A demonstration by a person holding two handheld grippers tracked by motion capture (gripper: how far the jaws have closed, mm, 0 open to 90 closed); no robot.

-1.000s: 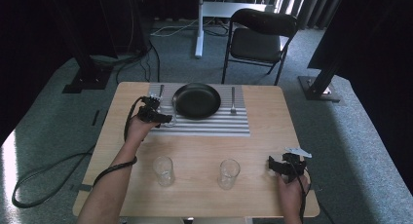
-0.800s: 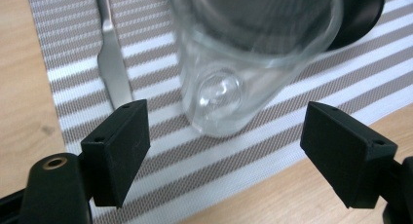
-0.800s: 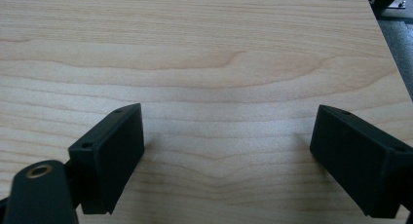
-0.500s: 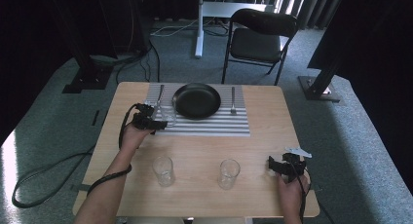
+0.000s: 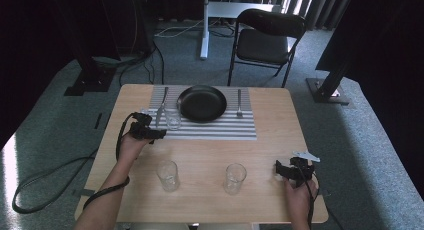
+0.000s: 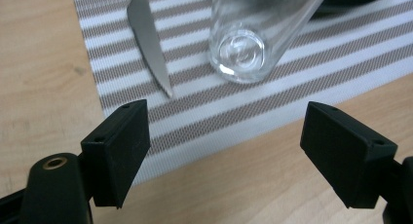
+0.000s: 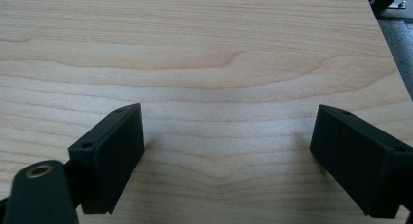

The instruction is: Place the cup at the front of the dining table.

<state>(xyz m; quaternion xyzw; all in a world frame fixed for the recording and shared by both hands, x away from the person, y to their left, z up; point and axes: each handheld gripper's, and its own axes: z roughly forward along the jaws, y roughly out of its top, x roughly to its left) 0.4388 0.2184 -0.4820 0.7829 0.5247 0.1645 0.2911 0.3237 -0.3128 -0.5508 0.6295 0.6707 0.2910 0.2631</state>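
A clear glass [image 5: 173, 119] [image 6: 248, 39] stands on the striped placemat [image 5: 215, 131] next to the knife [image 5: 161, 110] [image 6: 148, 44], left of the black plate [image 5: 202, 103]. My left gripper [image 5: 159, 134] [image 6: 243, 141] is open just short of that glass, at the placemat's near edge, with nothing between its jaws. Low on the right side of the table, my right gripper [image 5: 278, 168] [image 7: 229, 156] rests open over bare wood. Two more glasses [image 5: 168, 175] [image 5: 235, 178] stand on the wood near the front, between my hands.
A fork [image 5: 239, 102] lies on the placemat to the right of the plate. Beyond the wooden table [image 5: 280, 120] stands a black folding chair [image 5: 265, 40]. Cables [image 5: 45, 175] trail over the carpet at the left.
My left gripper has drawn back from the placemat toward the person, leaving the glass standing beside the knife. The right gripper has stayed put.
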